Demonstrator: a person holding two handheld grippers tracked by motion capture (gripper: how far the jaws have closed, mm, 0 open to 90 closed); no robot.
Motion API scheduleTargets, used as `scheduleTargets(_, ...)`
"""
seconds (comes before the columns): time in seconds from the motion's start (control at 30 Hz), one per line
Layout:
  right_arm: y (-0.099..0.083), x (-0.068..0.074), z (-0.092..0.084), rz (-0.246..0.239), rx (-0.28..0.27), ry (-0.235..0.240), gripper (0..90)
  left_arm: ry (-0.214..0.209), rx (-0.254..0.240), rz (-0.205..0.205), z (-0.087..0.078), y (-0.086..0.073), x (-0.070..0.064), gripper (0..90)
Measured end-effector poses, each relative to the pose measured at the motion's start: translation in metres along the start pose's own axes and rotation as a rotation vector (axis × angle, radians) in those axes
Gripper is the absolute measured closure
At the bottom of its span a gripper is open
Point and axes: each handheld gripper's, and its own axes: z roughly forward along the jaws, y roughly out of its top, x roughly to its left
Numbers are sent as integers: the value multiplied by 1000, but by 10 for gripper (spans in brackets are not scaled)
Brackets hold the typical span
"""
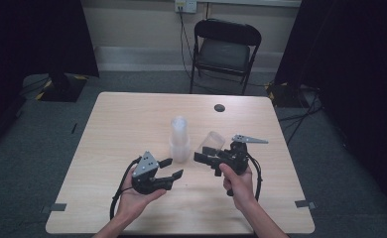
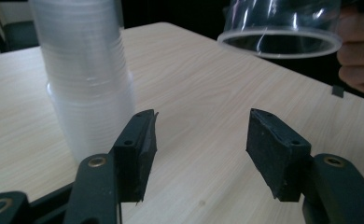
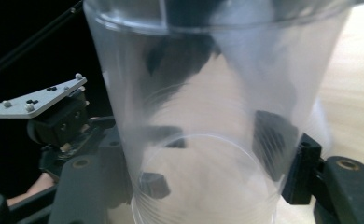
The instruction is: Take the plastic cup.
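A single clear plastic cup (image 1: 212, 142) is held off the table, lying roughly on its side, clamped across its body between the two black jaws of the right gripper (image 1: 201, 157); in the right gripper view the cup (image 3: 208, 116) rises between the jaws, with a dark pad pressed to its wall on either side and its rim at the top of the frame. In the left gripper view the open mouth of that cup (image 2: 280, 39) hangs above the table near the upper right, fingers of the person's right hand (image 2: 357, 60) just beside it. Just to the left of the held cup in the high view, and near it, a stack of clear cups (image 1: 179, 140) stands upright on the light wooden table (image 1: 132, 124); the left gripper view shows the stack (image 2: 84, 79) close beyond its left jaw, not touching it. The left gripper (image 1: 172, 168) sits in the person's left hand (image 1: 132, 196) in front of the stack, pointing toward the space between stack and held cup; its jaws stand apart with nothing between them, only bare tabletop seen through the gap (image 2: 201, 140). A small dark round spot (image 1: 219, 107) lies on the far part of the table, and a black folding chair (image 1: 225, 49) stands on the grey floor beyond it.
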Motion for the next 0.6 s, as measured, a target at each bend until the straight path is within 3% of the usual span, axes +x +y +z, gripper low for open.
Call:
scheduleTargets(0.13,-3,2,1,25,2,22,352,-6,-46,4,2,-4,-3,460)
scheduleTargets(0.2,-6,4,5,32,15,35,352,-12,-86,43,1,-5,-6,534)
scheduleTargets(0.4,-12,12,12,36,38,59,352,-2,-108,95,1,-11,-11,610)
scheduleTargets(0.6,-17,21,19,46,69,98,352,17,-170,100,-2,-12,-14,648)
